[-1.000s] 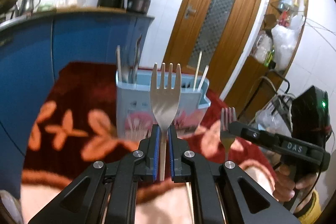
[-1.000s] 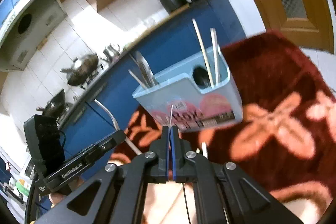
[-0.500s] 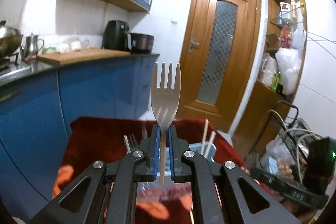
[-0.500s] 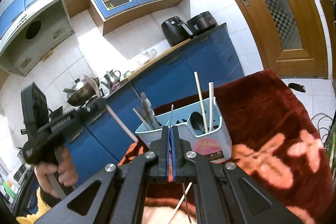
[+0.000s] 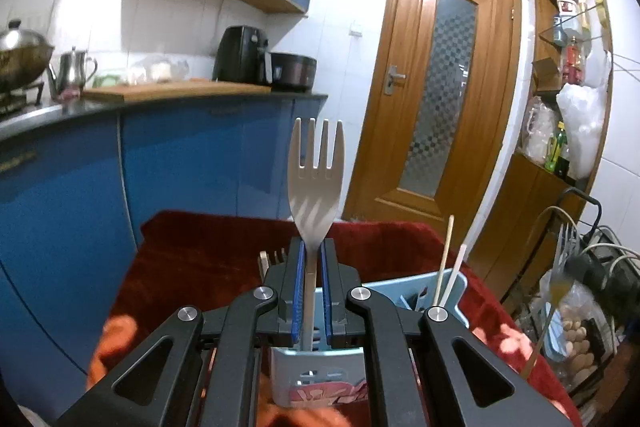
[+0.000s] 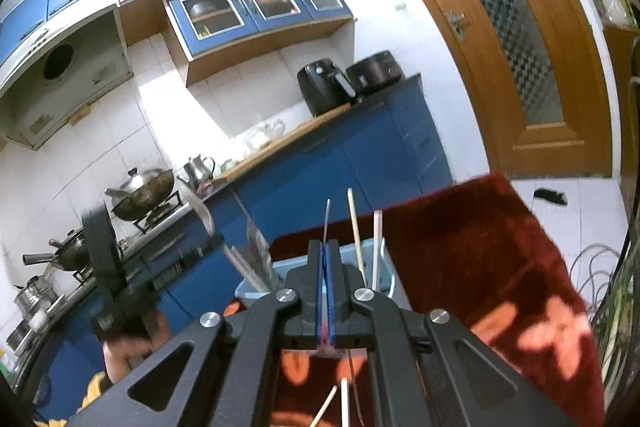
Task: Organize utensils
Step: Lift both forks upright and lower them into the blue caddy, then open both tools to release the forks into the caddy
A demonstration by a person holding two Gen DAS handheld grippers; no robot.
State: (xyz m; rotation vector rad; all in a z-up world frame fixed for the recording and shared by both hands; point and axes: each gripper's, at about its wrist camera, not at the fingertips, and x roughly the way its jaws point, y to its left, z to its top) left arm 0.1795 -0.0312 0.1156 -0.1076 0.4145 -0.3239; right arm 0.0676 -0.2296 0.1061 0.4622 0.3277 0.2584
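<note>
Above the red, flower-patterned cloth (image 5: 224,259), the left hand-held gripper (image 5: 311,287) pinches a matte pale fork (image 5: 316,179) by its flat neck, tines upright, over the pale blue plastic caddy (image 5: 456,287). The right hand-held gripper (image 6: 325,267), blue pads pressed together, clamps a thin metal fork (image 6: 327,223) seen edge-on above that caddy, beside slim chopsticks (image 6: 356,235).

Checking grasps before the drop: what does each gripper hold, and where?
Left gripper: grey metal fork, by its neck. Right gripper: thin metal utensil, seen edge-on, by its shaft.
</note>
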